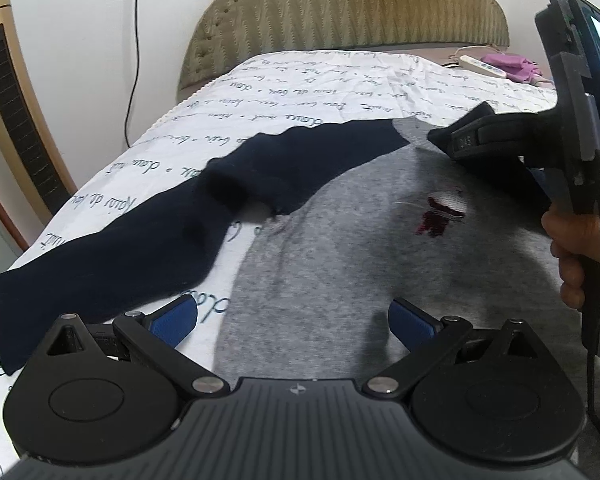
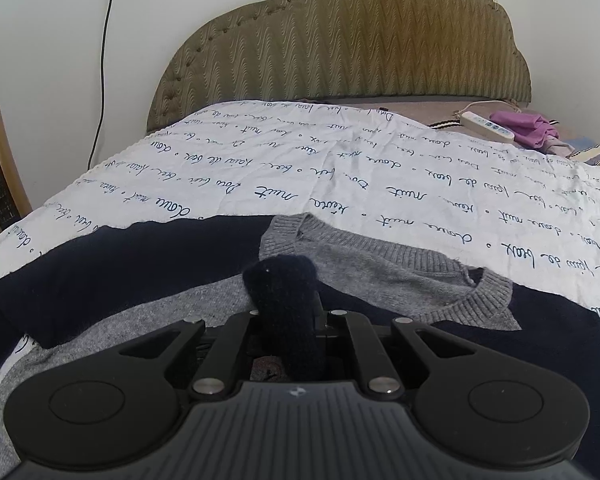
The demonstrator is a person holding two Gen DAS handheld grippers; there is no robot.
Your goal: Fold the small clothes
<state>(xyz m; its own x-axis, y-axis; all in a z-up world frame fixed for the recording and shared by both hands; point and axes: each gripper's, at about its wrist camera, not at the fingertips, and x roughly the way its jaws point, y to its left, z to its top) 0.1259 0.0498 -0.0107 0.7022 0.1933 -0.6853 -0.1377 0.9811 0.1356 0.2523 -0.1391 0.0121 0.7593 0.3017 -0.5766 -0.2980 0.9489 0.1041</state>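
The soft, limp knit sweater [image 1: 360,240] lies flat on the bed [image 2: 340,168]. The right hand-held gripper [image 2: 288,280] is pinched tight on its navy sleeve cuff [image 2: 280,292]; the left hand-held gripper [image 1: 292,316], jaws wide and empty, hovers over the hem at 6 o'clock, a good edge to take.

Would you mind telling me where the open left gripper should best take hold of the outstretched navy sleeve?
Probably at the cuff end of the navy sleeve, its free end lying flat on the sheet. Bring the left gripper in low from the near edge, one finger slid under the cuff, since the sleeve's far end joins the grey sweater.
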